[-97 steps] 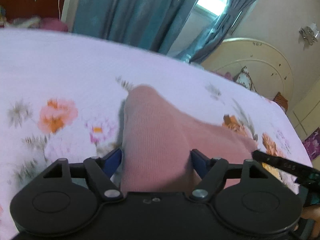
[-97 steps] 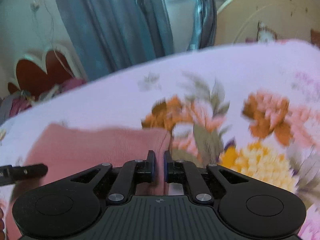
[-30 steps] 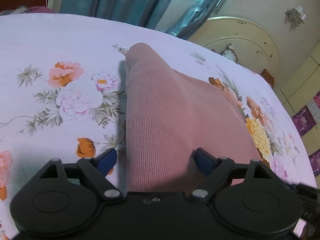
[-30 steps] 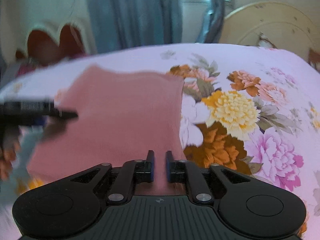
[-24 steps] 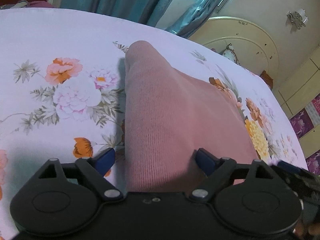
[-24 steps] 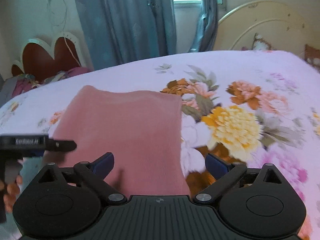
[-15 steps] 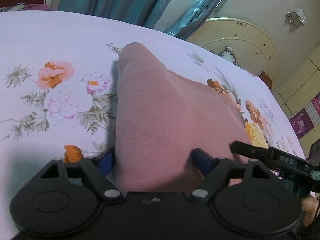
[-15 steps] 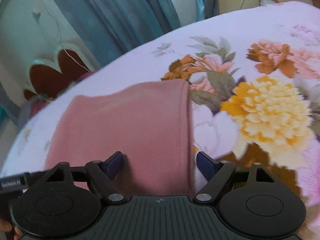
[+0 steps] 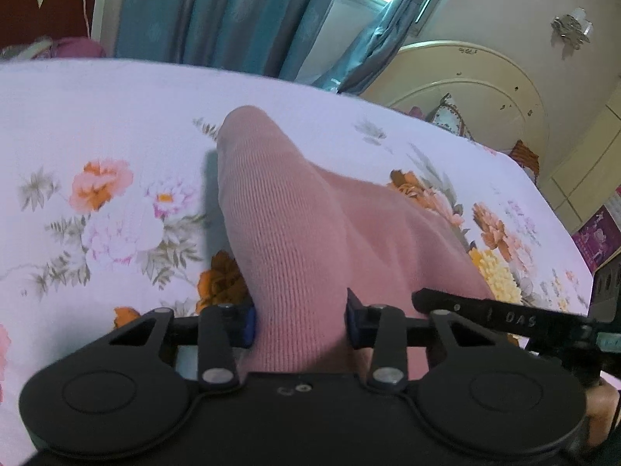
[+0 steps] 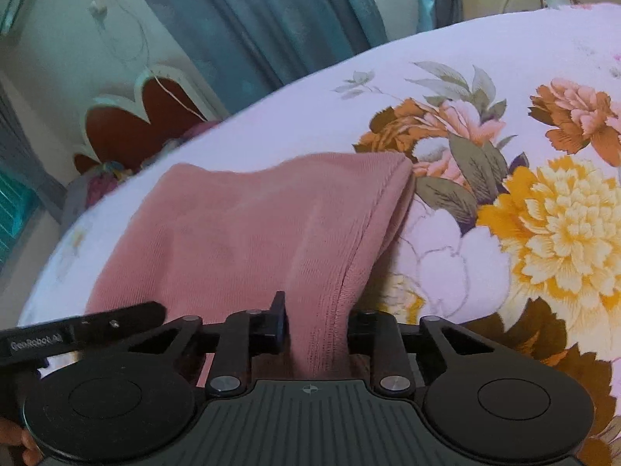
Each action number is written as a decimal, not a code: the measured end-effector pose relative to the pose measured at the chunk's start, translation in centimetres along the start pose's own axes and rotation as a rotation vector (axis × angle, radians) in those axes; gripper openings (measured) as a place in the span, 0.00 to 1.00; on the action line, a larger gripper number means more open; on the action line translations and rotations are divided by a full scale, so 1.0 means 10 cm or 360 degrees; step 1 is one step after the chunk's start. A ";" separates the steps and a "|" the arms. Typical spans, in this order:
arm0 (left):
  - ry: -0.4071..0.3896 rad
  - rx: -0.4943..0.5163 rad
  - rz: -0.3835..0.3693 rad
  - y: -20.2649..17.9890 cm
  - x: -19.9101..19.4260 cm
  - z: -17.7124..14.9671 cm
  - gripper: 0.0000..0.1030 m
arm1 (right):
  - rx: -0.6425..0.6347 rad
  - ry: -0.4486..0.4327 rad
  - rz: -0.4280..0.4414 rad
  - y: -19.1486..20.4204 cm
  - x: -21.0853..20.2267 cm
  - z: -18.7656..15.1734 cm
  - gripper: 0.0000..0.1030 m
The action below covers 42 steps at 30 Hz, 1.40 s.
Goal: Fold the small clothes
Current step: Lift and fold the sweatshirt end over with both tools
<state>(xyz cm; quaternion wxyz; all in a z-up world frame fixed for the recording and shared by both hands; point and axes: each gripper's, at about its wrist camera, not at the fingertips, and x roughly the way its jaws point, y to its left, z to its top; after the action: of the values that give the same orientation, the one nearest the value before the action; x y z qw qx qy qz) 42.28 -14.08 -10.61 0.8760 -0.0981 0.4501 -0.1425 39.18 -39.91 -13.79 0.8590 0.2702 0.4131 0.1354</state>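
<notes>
Pink knit garment lies on the flowered bed, its near edge bunched between both grippers, whose jaws have just been closing and seemingly pinch it; lift both corners evenly.

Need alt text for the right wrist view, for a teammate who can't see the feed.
The right hand-held gripper pinches the near hemmed edge of a pink ribbed knit garment, its jaws having just been closing on the bunched fabric. The garment lies on a white floral bedsheet, and the left hand-held gripper's finger pokes in at lower left. Blue curtains hang behind the bed.
</notes>
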 end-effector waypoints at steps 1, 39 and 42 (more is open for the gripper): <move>-0.0009 0.0002 -0.0009 -0.01 -0.03 0.01 0.37 | 0.0018 -0.0016 0.0029 0.01 -0.04 0.00 0.21; -0.0123 -0.0082 0.0076 3.33 -1.88 0.11 0.36 | -0.0026 0.0017 0.0312 3.68 1.85 -0.97 0.20; -0.0069 -0.0157 0.0099 3.62 -1.77 -0.01 0.41 | -0.0015 0.0001 0.0225 3.61 1.92 -0.98 0.20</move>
<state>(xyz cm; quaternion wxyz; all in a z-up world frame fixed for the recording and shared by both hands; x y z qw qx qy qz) 38.23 25.96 -8.09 0.8837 -0.1301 0.4404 -0.0906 43.08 1.82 -10.27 0.8485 0.2947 0.3927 0.1976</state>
